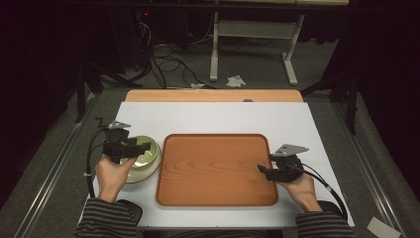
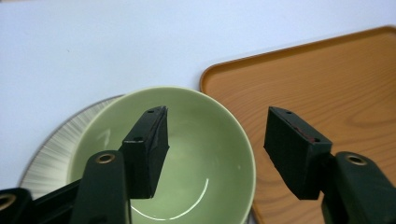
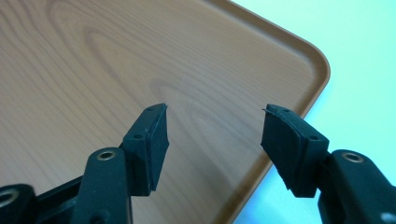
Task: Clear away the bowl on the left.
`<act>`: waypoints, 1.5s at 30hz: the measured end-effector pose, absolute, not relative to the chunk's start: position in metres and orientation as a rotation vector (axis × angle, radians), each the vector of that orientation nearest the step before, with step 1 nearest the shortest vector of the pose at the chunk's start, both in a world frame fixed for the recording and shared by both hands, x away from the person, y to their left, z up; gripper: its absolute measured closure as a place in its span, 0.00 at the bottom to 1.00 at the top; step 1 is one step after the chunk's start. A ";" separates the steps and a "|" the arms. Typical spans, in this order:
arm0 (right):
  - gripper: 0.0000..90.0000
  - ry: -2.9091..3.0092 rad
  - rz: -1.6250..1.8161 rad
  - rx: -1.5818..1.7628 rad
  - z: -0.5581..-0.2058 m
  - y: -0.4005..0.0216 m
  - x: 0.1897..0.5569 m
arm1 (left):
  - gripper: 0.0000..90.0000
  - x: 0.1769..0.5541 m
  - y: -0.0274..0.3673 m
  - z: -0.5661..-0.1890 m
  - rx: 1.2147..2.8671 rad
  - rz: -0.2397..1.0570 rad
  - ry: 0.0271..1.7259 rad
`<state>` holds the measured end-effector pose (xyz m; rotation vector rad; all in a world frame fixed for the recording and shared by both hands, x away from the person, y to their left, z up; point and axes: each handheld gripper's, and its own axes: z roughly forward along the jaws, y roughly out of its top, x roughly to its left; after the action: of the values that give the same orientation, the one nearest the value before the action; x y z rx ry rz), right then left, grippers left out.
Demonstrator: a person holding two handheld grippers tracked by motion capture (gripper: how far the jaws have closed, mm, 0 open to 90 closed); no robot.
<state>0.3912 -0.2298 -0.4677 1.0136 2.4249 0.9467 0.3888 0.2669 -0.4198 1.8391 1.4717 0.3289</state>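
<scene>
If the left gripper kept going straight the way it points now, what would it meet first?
Probably the near rim of the pale green ceramic bowl: the open left gripper straddles that edge, one jaw over the bowl's hollow, the other over the wooden tray. Height is unclear.

Green ceramic bowl [image 1: 144, 154] sits on a ribbed plate [image 2: 56, 149], just left of the wooden tray [image 1: 218, 168]. Tray lies mid-table [image 1: 218, 116]. Left tongs [image 1: 143, 147] over bowl, right tongs [image 1: 261, 169] over tray's right edge.

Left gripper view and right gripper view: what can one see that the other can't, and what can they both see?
The left gripper view alone has the green bowl, sitting on a pale striped plate; the left claw hangs open around the bowl's rim nearest the tray. The right gripper view alone has the right claw, open above the tray's rounded corner. Both see the wooden tray and the white table.
</scene>
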 end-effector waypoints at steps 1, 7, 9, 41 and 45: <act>0.47 2.435 0.943 1.020 -0.468 -0.230 0.391 | 0.47 0.389 0.269 -0.421 1.847 0.357 1.497; 0.47 2.435 0.944 1.021 -0.468 -0.229 0.392 | 0.47 0.389 0.283 -0.422 1.821 0.383 1.538; 0.47 2.427 0.953 1.026 -0.469 -0.229 0.392 | 0.47 0.390 0.287 -0.422 1.820 0.394 1.551; 0.49 2.466 0.948 1.003 -0.471 -0.229 0.392 | 0.54 0.414 0.322 -0.462 1.903 0.306 1.754; 0.49 2.469 0.945 0.998 -0.471 -0.228 0.393 | 0.60 0.415 0.322 -0.463 1.905 0.293 1.754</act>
<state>0.3927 -0.2279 -0.4710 0.9984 2.4692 0.9449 0.4154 0.3218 -0.4630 1.9052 1.7540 0.2934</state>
